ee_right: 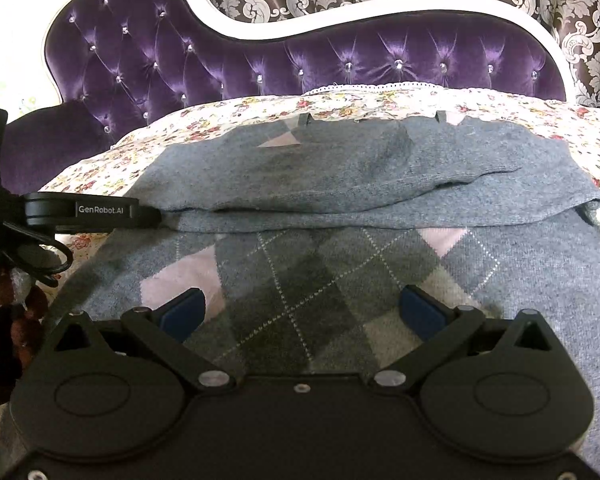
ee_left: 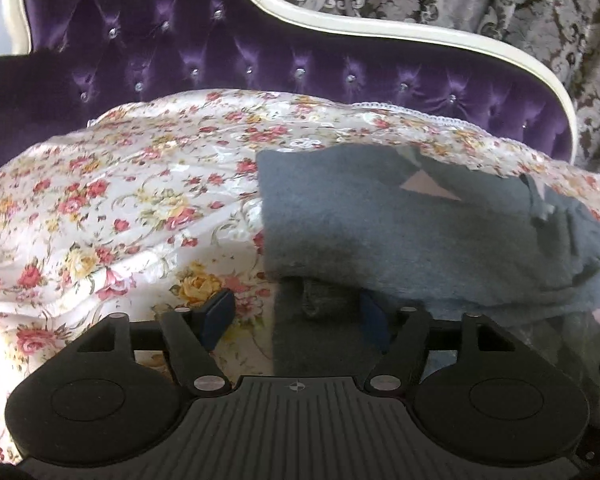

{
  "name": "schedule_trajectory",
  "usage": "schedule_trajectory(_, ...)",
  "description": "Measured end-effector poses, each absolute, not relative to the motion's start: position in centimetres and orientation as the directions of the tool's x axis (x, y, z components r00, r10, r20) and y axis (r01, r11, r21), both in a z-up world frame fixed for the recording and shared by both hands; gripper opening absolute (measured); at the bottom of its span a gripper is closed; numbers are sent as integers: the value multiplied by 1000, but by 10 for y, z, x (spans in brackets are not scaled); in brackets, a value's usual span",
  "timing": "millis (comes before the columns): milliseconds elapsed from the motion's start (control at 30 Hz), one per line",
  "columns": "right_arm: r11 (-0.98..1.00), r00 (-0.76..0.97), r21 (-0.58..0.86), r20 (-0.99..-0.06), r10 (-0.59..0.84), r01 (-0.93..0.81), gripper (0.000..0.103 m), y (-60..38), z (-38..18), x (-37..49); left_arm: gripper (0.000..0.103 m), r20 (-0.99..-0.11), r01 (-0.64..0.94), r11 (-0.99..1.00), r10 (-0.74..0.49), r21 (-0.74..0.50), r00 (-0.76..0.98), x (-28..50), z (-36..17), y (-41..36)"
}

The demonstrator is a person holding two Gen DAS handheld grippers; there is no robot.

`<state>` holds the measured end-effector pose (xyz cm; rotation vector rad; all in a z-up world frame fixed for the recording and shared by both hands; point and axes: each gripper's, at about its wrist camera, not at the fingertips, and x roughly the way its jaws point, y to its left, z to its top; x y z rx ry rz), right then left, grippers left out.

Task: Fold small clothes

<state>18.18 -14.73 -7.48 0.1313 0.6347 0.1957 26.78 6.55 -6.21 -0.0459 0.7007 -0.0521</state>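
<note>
The grey argyle knitted sweater point(ee_right: 340, 208) lay on the floral bedspread point(ee_left: 120, 200) before the purple tufted headboard point(ee_right: 260, 60), its long fold running crosswise. The left gripper point(ee_left: 296, 316) sat at the sweater's left edge, jaws apart around a hanging grey flap, nearer that fold end; the right gripper point(ee_right: 304, 312) hovered open over the sweater's near panel

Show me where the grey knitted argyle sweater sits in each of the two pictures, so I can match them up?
Left wrist view: the grey knitted argyle sweater fills the centre-right, its folded edge above the gripper.
Right wrist view: the sweater spans the middle, folded over, its diamond pattern nearest the camera.
Shared landmark: the purple tufted headboard runs behind it in both views.
</note>
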Motion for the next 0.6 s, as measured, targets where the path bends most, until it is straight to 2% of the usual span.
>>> schedule_trajectory(133, 956, 777, 235, -564, 281, -175, 102, -159, -69, 183, 69, -649, 40, 998, -65, -53, 758, 268, -63, 66)
schedule_trajectory(167, 950, 778, 257, -555, 294, -176, 94, -165, -66, 183, 69, -650, 42, 998, -65, -50, 757, 268, -63, 65)
schedule_trajectory(200, 947, 783, 270, -545, 300, -176, 74, -172, -61, 182, 69, -651, 44, 998, -65, -49, 756, 268, -64, 65)
schedule_trajectory(233, 946, 787, 273, -539, 301, -175, 65, -178, -57, 182, 70, -651, 46, 998, -65, -46, 756, 268, -64, 65)
schedule_trajectory(267, 949, 798, 270, -528, 289, -165, 61, -185, -52, 182, 70, -652, 48, 998, -63, -42, 756, 268, -64, 64)
schedule_trajectory(433, 967, 885, 253, -445, 137, -23, 63, -238, -27, 194, 70, -653, 48, 998, -63, -41, 755, 268, -65, 64)
schedule_trajectory(600, 973, 871, 214, -490, 31, 86, 70, -274, -26, 240, 71, -651, 48, 998, -61, -38, 757, 267, -66, 64)
